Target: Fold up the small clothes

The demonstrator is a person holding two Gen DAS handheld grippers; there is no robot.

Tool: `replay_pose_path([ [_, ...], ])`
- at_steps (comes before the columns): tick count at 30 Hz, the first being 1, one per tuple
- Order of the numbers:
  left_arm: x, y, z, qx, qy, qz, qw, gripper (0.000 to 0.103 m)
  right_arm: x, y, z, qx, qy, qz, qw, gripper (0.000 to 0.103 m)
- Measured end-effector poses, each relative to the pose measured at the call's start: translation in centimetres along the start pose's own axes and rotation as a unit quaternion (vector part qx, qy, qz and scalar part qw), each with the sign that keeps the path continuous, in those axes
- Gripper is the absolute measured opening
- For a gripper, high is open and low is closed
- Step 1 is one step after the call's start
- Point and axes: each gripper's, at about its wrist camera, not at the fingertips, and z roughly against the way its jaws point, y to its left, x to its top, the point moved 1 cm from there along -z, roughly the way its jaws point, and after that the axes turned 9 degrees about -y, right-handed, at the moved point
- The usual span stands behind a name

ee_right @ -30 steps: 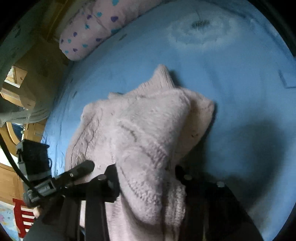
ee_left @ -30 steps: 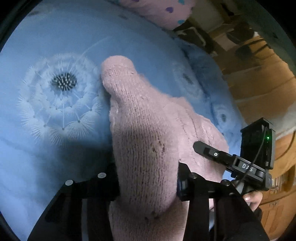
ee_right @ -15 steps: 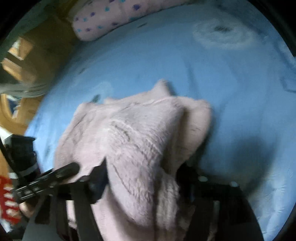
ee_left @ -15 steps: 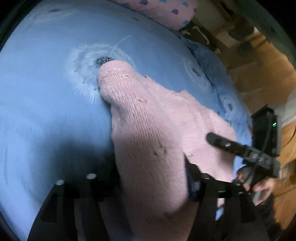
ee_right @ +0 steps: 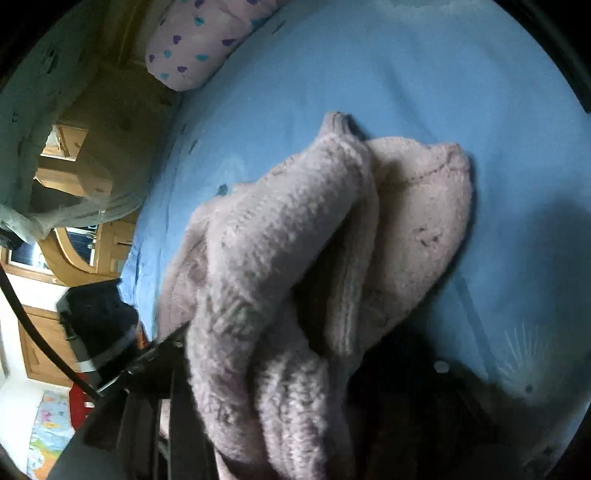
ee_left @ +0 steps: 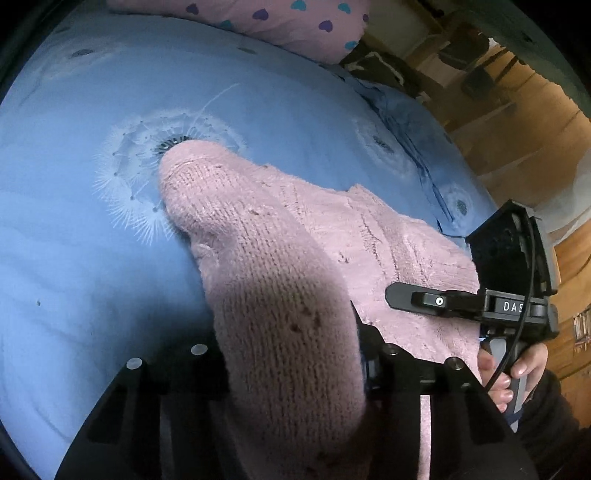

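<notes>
A small pink knitted sweater (ee_left: 280, 258) hangs between both grippers above a blue bedsheet with dandelion prints (ee_left: 92, 240). My left gripper (ee_left: 291, 354) is shut on one bunched edge of it; the knit bulges out between the fingers. My right gripper (ee_right: 280, 369) is shut on another edge of the sweater (ee_right: 288, 236), which drapes forward in thick folds with its far end resting on the sheet. The right gripper also shows in the left wrist view (ee_left: 417, 299), close beside the left one.
A pink pillow with heart prints (ee_left: 280, 22) lies at the head of the bed; it also shows in the right wrist view (ee_right: 199, 40). The bed edge and wooden floor (ee_left: 517, 140) lie to the right. Wooden furniture (ee_right: 74, 229) stands beyond the bed's left side.
Both grippers have lifted and drawn the sweater back, so more of the sheet and the pillow show. In the right wrist view the sweater's folds have shifted and hang more loosely.
</notes>
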Motion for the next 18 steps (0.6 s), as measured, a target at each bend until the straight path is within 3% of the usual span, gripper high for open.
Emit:
replay_pose_path([
  [7,1.1,0.8,0.1,-0.024,0.004,0.027,0.9993,0.025,0.3,2.1,1.1,0.005,-0.015,0.027,1.000,0.038],
  [10,1.3,1.1,-0.6,-0.022,0.017,0.029,0.9992,0.032,0.4,1.8,0.8,-0.009,-0.017,0.029,0.999,0.038],
  [11,1.5,1.6,-1.0,-0.026,0.023,0.042,0.9985,0.035,0.4,1.5,0.9,-0.021,-0.015,0.026,0.999,0.044],
  [13,1.9,2.9,-1.4,-0.047,0.029,0.095,0.9940,0.036,0.8,0.1,0.8,-0.039,-0.008,0.006,0.999,0.061],
  [18,3.0,6.3,-2.0,-0.088,0.000,0.221,0.9713,0.036,2.5,-2.2,0.3,0.036,-0.008,-0.079,0.996,0.071],
])
